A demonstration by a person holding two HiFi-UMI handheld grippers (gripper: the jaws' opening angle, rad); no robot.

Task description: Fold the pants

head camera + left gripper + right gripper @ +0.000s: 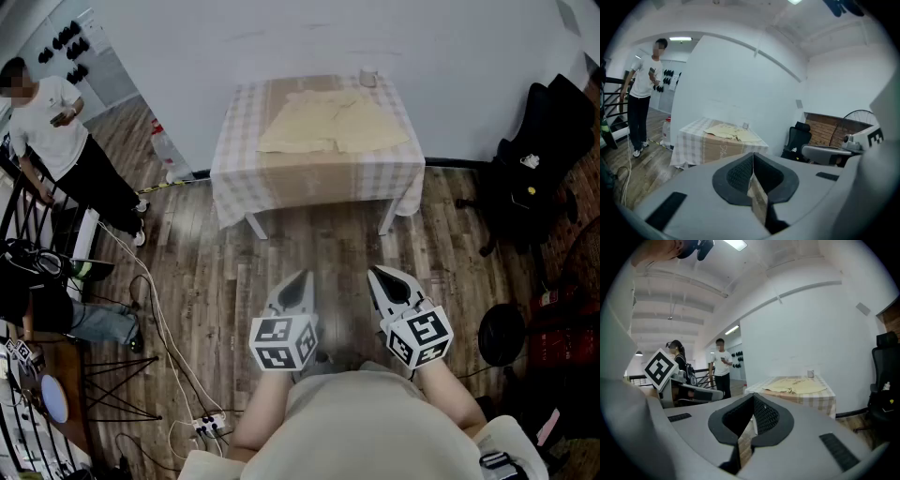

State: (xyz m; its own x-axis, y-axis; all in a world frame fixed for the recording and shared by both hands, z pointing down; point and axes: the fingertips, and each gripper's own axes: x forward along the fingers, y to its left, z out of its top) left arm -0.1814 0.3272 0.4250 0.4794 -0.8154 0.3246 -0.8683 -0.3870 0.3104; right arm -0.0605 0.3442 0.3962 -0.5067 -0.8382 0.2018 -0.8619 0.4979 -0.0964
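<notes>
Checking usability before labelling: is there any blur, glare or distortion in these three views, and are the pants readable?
Head view: evenly lit, no glare; pants small but clear on the table. Left gripper view: heavy fisheye, black corners, left tongs close and soft. Right gripper view: same fisheye, ceiling lamp blown out, right tongs soft, pants legible.

The person is wearing a pale beige top (370,427). The grey left gripper (302,278) and grey right gripper (379,273) are each carrying a black-and-white marker cube (283,342).
</notes>
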